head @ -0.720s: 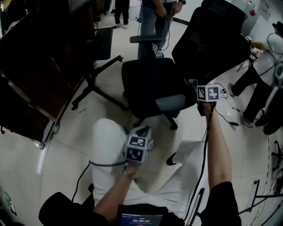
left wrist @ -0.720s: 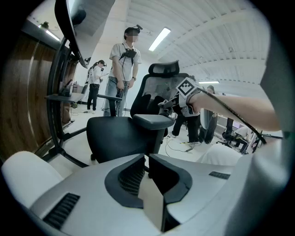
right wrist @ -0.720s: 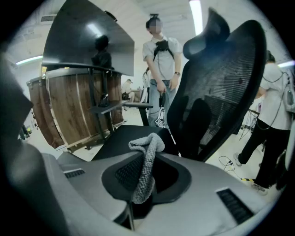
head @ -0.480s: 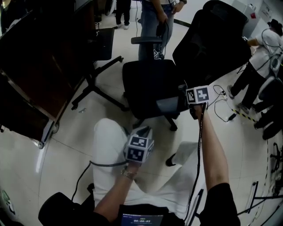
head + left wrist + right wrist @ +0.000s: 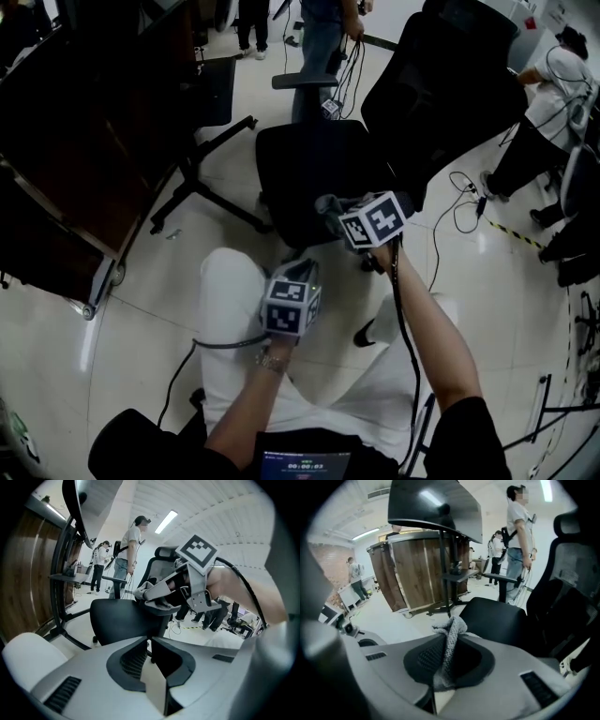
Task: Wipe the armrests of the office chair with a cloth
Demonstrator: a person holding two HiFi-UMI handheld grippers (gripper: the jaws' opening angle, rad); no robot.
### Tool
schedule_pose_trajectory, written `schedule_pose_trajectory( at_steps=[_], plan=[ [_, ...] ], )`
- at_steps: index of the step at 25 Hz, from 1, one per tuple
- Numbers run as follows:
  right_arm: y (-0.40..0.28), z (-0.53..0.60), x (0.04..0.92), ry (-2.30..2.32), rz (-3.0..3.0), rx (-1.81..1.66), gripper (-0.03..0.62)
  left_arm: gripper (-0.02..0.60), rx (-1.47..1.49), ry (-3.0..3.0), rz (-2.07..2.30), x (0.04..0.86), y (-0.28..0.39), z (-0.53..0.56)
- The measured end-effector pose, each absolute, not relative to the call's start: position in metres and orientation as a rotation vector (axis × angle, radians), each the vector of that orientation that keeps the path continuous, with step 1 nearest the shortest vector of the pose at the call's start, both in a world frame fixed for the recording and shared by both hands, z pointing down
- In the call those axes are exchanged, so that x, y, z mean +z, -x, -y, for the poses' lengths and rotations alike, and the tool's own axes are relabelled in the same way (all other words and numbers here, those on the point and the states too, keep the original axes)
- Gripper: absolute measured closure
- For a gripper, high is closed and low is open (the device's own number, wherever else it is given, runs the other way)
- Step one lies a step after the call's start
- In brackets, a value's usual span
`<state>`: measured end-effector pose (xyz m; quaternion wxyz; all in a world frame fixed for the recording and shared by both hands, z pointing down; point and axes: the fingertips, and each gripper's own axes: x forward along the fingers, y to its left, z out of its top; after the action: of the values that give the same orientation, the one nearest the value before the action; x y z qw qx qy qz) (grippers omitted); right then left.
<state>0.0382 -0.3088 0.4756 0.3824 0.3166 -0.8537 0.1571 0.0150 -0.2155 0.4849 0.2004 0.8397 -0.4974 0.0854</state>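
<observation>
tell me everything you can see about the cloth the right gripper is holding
The cloth is a small grey rag with a knitted-looking texture, bunched into an upright fold. The right gripper is shut on its lower part, so a crumpled tuft pokes out beyond the fingers. In the left gripper view it sits at the near armrest of the black office chair, apparently touching the grey pad.

No words or brands legible. Small screen [image 5: 300, 464] at the head view's bottom edge shows a row of digits, too small to read. Both marker cubes [image 5: 291, 307] bear black-and-white square patterns, no letters.
</observation>
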Motion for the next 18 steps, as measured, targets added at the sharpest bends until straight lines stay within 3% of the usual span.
schedule_pose_trajectory(
  at_steps=[4, 7, 13, 18],
  plan=[
    [-0.011, 0.272, 0.477, -0.659, 2.225, 0.394, 0.545, 0.551, 0.241, -2.344, 1.387, 0.480, -0.017, 0.218],
    [-0.030, 0.278, 0.456, -0.741, 2.279, 0.361, 0.545, 0.551, 0.240, -2.353, 1.378, 0.476, -0.019, 0.216],
    [-0.175, 0.355, 0.405, -1.246, 2.229, 0.417, 0.545, 0.551, 0.251, -2.347, 1.367, 0.482, -0.019, 0.212],
    [-0.262, 0.384, 0.450, -1.409, 1.927, 0.403, 0.545, 0.551, 0.256, -2.357, 1.351, 0.483, -0.024, 0.211]
  ],
)
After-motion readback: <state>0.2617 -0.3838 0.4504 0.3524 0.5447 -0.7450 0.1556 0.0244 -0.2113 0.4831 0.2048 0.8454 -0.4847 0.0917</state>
